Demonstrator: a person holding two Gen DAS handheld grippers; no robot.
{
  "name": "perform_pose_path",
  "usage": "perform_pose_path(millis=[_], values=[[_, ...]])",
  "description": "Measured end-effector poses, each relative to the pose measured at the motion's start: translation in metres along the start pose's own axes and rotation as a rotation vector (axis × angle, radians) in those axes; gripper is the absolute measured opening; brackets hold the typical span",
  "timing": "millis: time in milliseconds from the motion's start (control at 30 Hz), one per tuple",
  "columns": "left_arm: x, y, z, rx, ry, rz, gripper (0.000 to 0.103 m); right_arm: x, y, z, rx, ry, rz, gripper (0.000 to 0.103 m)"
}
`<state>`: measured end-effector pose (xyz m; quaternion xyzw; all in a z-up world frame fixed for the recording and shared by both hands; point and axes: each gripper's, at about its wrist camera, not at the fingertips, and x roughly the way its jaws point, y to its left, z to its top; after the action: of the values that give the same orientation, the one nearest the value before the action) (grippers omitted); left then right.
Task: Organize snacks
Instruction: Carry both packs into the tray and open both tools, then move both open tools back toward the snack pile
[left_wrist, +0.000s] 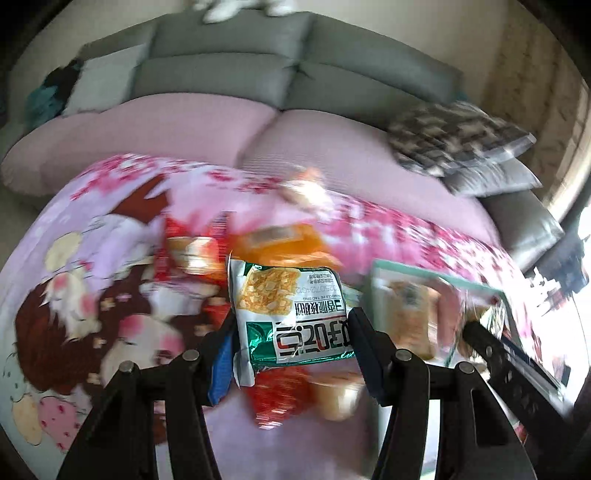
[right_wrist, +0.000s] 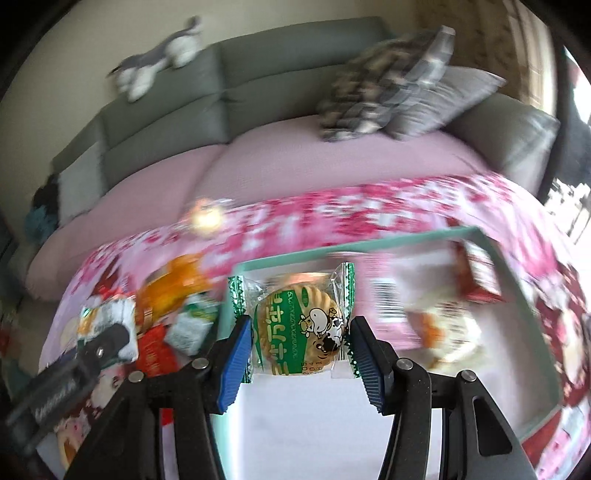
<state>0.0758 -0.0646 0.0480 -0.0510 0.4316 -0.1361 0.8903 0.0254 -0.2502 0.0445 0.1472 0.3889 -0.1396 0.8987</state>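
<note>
In the left wrist view my left gripper (left_wrist: 293, 343) is shut on a white and green cracker packet (left_wrist: 288, 314), held above the pile of loose snacks (left_wrist: 207, 258) on the table. The right wrist view has my right gripper (right_wrist: 297, 332) shut on a round biscuit in a clear wrapper with a green cow label (right_wrist: 299, 325). It hangs over the near left corner of a teal-rimmed box (right_wrist: 332, 251). That box (left_wrist: 436, 275) lies to the right of the left gripper. Both views are blurred by motion.
A pink cartoon cloth (left_wrist: 92, 258) covers the table. The box holds a pink packet (right_wrist: 388, 302) and a red packet (right_wrist: 480, 277). Orange packets (right_wrist: 173, 284) and red ones lie left of it. Behind is a grey sofa (left_wrist: 229, 48) with a pink cover, cushions (right_wrist: 388, 92) and a plush toy (right_wrist: 159, 59).
</note>
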Motion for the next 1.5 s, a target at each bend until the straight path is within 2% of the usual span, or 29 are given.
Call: perform_pose_path(millis=[300, 367, 500, 900, 1100, 1333, 1500], values=[[0.007, -0.086, -0.028, 0.21, 0.037, -0.105, 0.059, -0.02, -0.107, 0.001, 0.233, -0.011, -0.184, 0.057], [0.011, -0.097, -0.034, 0.242, 0.05, -0.114, 0.059, -0.023, -0.129, -0.001, 0.285, -0.005, -0.229, 0.057], [0.019, -0.111, -0.044, 0.28, 0.077, -0.121, 0.059, -0.028, -0.154, -0.005, 0.333, 0.004, -0.253, 0.057], [0.034, -0.115, -0.055, 0.3, 0.134, -0.119, 0.06, -0.004, -0.15, -0.014, 0.307, 0.097, -0.247, 0.058], [0.031, -0.113, -0.053, 0.292, 0.132, -0.123, 0.066, -0.003, -0.15, -0.015, 0.307, 0.102, -0.256, 0.059], [0.022, -0.11, -0.046, 0.281, 0.108, -0.123, 0.068, -0.003, -0.15, -0.014, 0.298, 0.105, -0.264, 0.059], [0.017, -0.095, -0.037, 0.229, 0.084, -0.085, 0.07, -0.005, -0.147, -0.011, 0.283, 0.082, -0.253, 0.065]])
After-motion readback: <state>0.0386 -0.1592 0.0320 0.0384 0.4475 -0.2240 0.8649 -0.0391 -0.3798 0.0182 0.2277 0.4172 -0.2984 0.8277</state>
